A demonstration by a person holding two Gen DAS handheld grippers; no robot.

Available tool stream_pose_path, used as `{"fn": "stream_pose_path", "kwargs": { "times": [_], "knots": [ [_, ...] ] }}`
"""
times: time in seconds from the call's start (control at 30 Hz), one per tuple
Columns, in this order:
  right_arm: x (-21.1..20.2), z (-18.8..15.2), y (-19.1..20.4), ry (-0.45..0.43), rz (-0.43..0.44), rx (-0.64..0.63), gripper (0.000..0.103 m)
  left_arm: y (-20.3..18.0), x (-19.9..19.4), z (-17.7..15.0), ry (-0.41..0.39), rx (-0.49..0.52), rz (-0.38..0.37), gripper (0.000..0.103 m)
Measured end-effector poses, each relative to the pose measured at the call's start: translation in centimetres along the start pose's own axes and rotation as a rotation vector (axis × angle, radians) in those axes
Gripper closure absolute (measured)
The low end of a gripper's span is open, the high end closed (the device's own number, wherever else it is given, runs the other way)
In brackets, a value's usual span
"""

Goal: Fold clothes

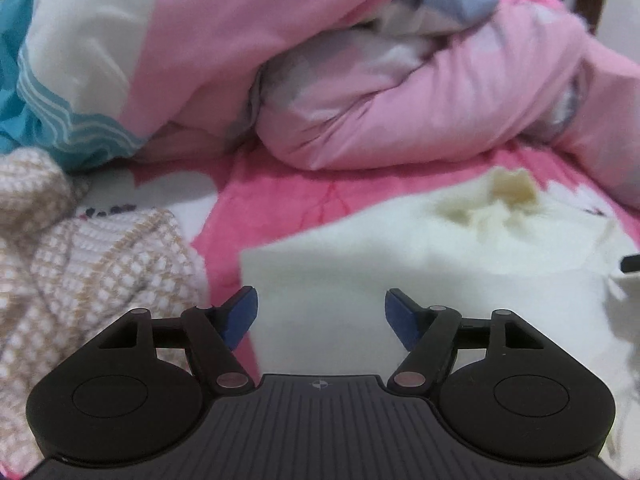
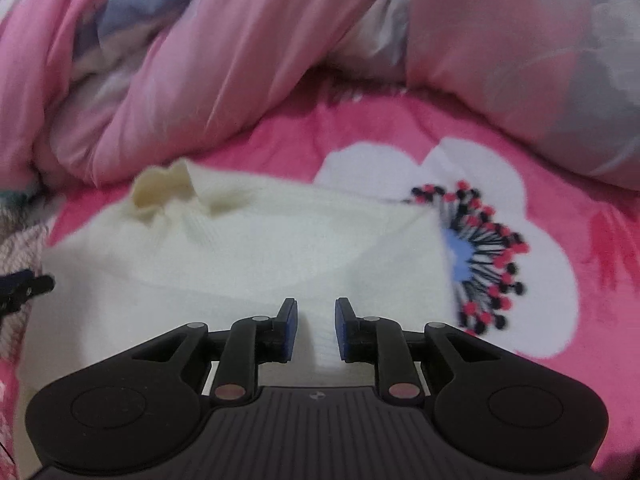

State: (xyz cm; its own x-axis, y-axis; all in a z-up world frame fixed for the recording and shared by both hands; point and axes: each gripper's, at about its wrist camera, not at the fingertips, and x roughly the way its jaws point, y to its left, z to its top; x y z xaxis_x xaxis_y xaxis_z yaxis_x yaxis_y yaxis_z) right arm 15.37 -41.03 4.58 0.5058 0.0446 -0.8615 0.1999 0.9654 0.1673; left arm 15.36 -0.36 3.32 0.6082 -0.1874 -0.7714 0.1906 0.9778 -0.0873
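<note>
Pink bedspread [image 2: 560, 128] bears white sweater [image 2: 248, 248] under both parted tongs [image 1: 321, 318].

1. A bed is spread with a pink blanket [image 2: 304, 132] printed with a large white flower [image 2: 532, 280] that has a blue centre and black-and-red stamens.
2. A rumpled pink quilt [image 1: 400, 92] with grey and white patches is heaped along the far side.
3. A blue-and-white pillow [image 1: 48, 80] lies at the left.
4. The light is soft and even.
</note>
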Motion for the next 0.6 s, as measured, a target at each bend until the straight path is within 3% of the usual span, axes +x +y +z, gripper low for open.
{"fn": "stream_pose_path", "kwargs": {
  "times": [0.07, 0.17, 0.23, 0.3, 0.57, 0.6],
  "knots": [
    [-0.3, -0.6, -0.6, 0.017, -0.015, 0.028, 0.082, -0.2, -0.8, -0.9, 0.022, 0.027, -0.029, 0.031],
    [1.2, -1.9, -1.7, 0.091, -0.052, 0.081, 0.082, 0.1, 0.2, -3.4, 0.127, 0.029, -0.016, 0.03],
    [1.9, -2.5, -2.1, 0.089, -0.05, 0.09, 0.082, 1.2, 0.5, -4.2, 0.127, -0.046, -0.041, 0.03],
    [1.8, -2.4, -2.1, 0.092, -0.055, 0.092, 0.082, 1.3, 0.0, -3.6, 0.12, -0.05, -0.038, 0.031],
    [-3.5, -4.9, -1.0, 0.04, -0.047, 0.071, 0.078, -1.7, -4.0, -3.9, 0.032, 0.146, -0.13, 0.032],
    [-3.0, -5.5, -0.8, 0.058, -0.05, 0.061, 0.078, -2.4, -3.1, -4.7, 0.073, 0.19, -0.123, 0.032]
  ]
}}
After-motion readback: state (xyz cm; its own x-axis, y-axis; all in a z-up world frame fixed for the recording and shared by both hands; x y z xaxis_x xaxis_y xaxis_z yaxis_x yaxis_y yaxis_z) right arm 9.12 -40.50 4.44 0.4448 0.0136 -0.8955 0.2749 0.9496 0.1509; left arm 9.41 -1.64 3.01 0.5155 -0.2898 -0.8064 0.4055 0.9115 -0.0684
